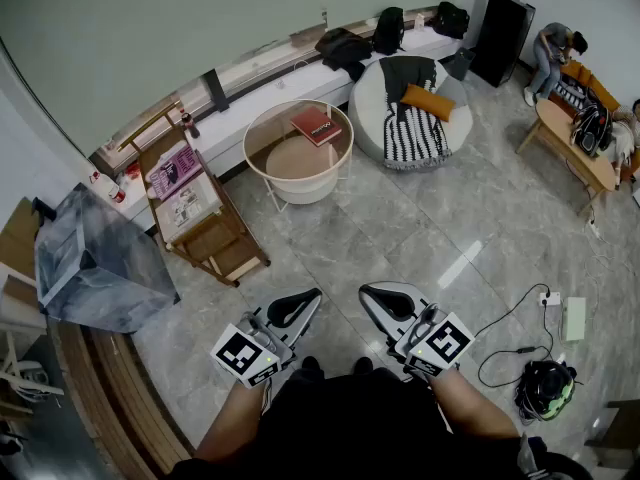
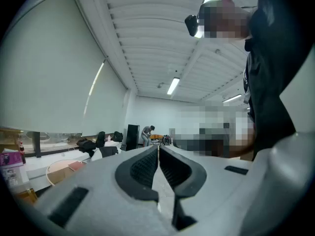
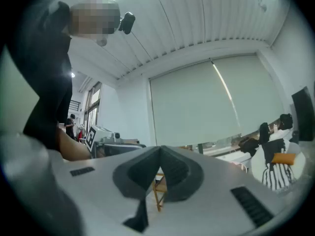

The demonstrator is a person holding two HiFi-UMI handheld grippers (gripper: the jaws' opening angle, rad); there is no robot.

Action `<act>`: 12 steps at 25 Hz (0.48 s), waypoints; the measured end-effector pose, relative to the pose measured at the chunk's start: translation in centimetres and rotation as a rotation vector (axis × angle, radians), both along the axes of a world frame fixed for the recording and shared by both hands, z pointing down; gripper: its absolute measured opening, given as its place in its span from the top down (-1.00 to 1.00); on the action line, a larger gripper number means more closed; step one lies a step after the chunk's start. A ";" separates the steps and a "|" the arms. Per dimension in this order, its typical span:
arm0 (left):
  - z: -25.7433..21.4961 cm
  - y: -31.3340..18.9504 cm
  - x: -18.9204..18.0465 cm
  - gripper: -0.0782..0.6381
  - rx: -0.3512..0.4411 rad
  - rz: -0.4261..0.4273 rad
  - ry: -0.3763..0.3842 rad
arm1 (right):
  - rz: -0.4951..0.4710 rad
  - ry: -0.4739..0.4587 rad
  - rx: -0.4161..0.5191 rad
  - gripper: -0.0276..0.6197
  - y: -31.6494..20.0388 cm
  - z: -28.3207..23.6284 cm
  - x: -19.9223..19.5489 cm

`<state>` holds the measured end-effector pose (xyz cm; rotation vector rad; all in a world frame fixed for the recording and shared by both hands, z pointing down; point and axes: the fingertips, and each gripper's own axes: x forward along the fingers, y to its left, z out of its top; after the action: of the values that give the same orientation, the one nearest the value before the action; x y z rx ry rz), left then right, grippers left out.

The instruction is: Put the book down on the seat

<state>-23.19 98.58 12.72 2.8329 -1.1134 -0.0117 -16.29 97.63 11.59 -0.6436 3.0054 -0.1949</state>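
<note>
Room: grey marble-tiled floor [image 1: 420, 238], open in the middle.
Book: thin red hardback book [image 1: 315, 125] lies flat on the round pale-topped table [image 1: 290, 158].
Seat: round white pouffe seat [image 1: 370, 108], just right of that table.
Tools: left gripper [image 1: 305, 300] and right gripper [image 1: 378, 296] both clenched on nothing, well short of the table.
Handling: likely light, stiff and smooth-covered; pinch a free edge near the spine.

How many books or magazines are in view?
3: a red book on the round table, a pink magazine and a pale one on the wooden rack. Others may be hidden.
</note>
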 end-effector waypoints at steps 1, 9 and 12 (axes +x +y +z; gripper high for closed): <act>0.0 0.1 0.1 0.70 0.000 -0.001 -0.002 | -0.005 0.000 0.004 0.83 0.1 -0.1 0.1; 0.2 0.7 1.2 0.70 -0.004 0.002 -0.013 | -0.006 0.004 0.000 0.83 0.2 0.1 1.8; 0.0 0.8 1.8 0.70 -0.001 0.004 -0.016 | -0.021 0.000 0.009 0.83 0.1 -0.4 3.0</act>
<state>-21.43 99.34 12.71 2.8392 -1.1106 0.0114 -13.33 97.71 11.20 -0.6116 3.0126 -0.1814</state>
